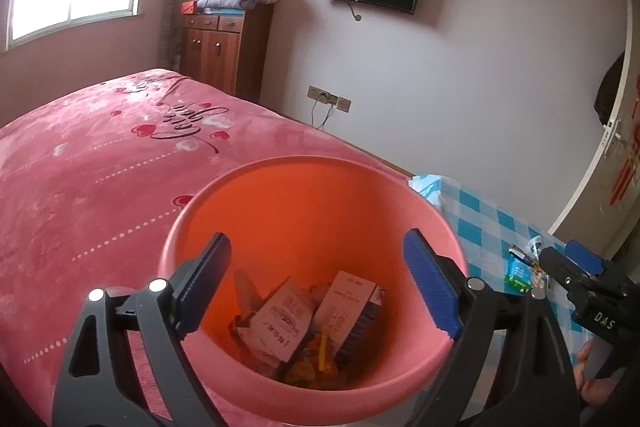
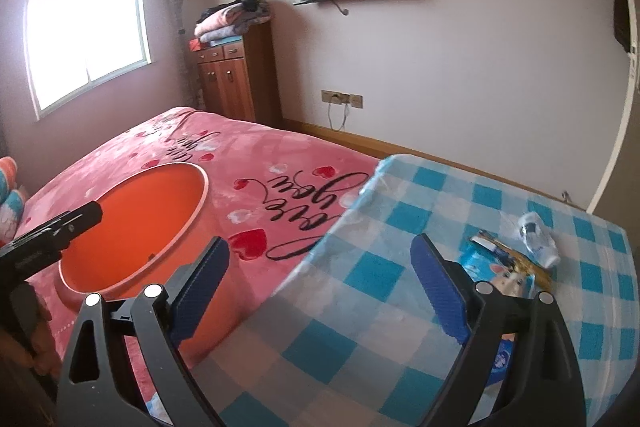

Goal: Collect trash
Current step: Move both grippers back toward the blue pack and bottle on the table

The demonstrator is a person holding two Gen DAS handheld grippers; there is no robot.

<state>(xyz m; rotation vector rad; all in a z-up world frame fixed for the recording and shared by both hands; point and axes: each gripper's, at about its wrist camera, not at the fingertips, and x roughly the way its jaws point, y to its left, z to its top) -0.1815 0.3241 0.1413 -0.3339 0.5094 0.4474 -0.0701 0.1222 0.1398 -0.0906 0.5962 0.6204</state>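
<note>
Trash left on the checked desk (image 2: 420,211), toward its far right: a crumpled clear plastic bottle (image 2: 538,233), a flat blue snack wrapper (image 2: 498,273) just near of it with a gold strip along its right side, and a blue packet (image 2: 505,351) partly hidden behind the right tongs. Probably all light; bottle thin, slick and easily crushed, best pinched across its middle; wrapper soft and floppy, best taken at a raised edge, since lying flat it may slide away.

Already binned: cardboard boxes (image 1: 280,323) and wrappers at the bottom of the orange bucket (image 1: 312,195), standing against the pink bed (image 1: 100,167), left of the desk.

Left tongs (image 1: 316,287) spread wide, gripping nothing, hanging over the bucket mouth with both blue pads inside the rim line; contact with the rim not possible to tell.

Right tongs (image 2: 320,291) likewise wide and empty, above the desk's near left part, short of the wrapper, touching nothing visible.
</note>
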